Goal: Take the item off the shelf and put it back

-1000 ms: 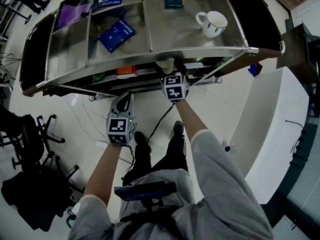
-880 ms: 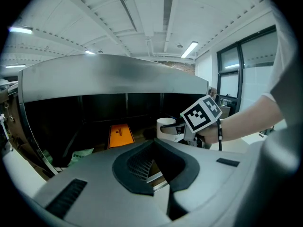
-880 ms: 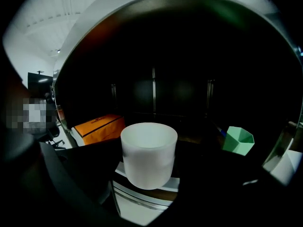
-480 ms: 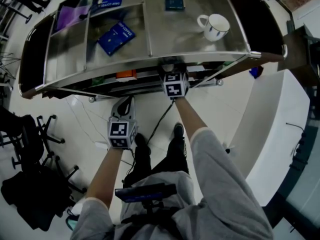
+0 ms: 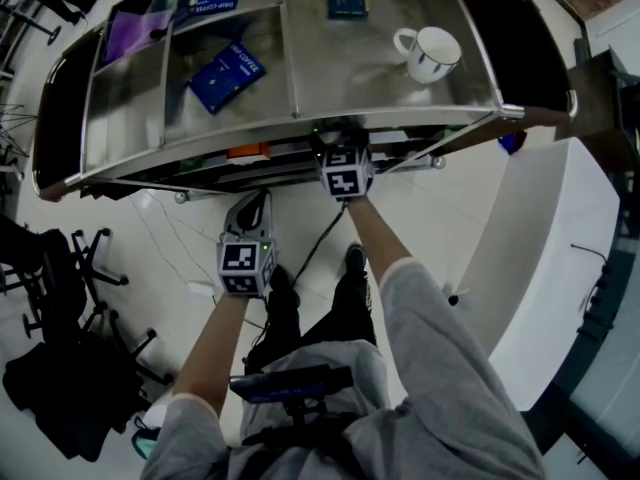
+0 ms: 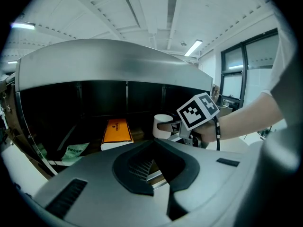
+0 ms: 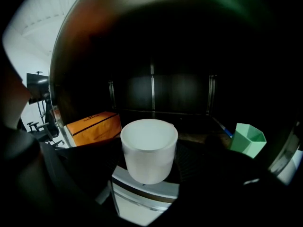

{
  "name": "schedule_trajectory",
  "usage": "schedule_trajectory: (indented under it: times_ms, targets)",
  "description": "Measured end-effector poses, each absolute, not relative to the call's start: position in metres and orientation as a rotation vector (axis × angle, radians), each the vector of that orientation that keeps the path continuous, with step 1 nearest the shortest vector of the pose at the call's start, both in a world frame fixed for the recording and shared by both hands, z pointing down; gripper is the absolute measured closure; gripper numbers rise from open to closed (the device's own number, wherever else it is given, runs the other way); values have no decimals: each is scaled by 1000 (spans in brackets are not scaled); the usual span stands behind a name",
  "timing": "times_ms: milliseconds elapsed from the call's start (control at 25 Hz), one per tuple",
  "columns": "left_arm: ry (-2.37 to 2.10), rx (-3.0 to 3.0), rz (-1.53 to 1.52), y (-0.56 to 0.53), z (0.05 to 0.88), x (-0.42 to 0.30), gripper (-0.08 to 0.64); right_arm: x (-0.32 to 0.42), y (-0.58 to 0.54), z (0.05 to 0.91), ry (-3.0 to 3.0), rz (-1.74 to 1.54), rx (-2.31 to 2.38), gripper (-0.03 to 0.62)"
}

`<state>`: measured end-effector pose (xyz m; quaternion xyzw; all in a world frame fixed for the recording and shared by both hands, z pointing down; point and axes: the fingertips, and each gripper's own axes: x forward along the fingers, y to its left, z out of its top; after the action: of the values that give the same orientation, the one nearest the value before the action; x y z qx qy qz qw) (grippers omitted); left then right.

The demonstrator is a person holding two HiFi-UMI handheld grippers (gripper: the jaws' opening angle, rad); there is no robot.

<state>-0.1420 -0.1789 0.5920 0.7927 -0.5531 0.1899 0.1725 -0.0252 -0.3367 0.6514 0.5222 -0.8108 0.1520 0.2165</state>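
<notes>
The right gripper pinches a white cup at the front edge of a dark lower level of the metal shelf, between an orange box and a green container. The left gripper hangs short of the shelf, jaws pressed together and empty.

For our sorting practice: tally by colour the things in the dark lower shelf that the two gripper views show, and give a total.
Orange: 1, flat orange cardboard box
White: 1, plain white cup
Green: 2, pale green packet and green hexagonal cup
Total: 4
</notes>
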Motion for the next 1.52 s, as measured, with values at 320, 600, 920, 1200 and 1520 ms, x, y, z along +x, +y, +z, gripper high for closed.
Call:
schedule_trajectory:
  times_ms: [320, 600, 920, 1200, 1520]
  targets:
    - [-1573, 2243, 522, -180, 592, -140, 554, -22, -335, 638, -2287, 400, 1471, 175]
    - [-1577, 2244, 508, -173, 581, -142, 554, -18, -319, 629, -2281, 398, 1468, 175]
    - [-1610, 2259, 488, -153, 556, -157, 554, -9, -272, 598, -2269, 377, 1453, 226]
    - [-1648, 2267, 446, -133, 530, -177, 554, 13, -227, 551, -2255, 364, 1531, 560]
    - [-1667, 2260, 438, -113, 522, -202, 554, 34, -182, 524, -2284, 476, 1511, 581]
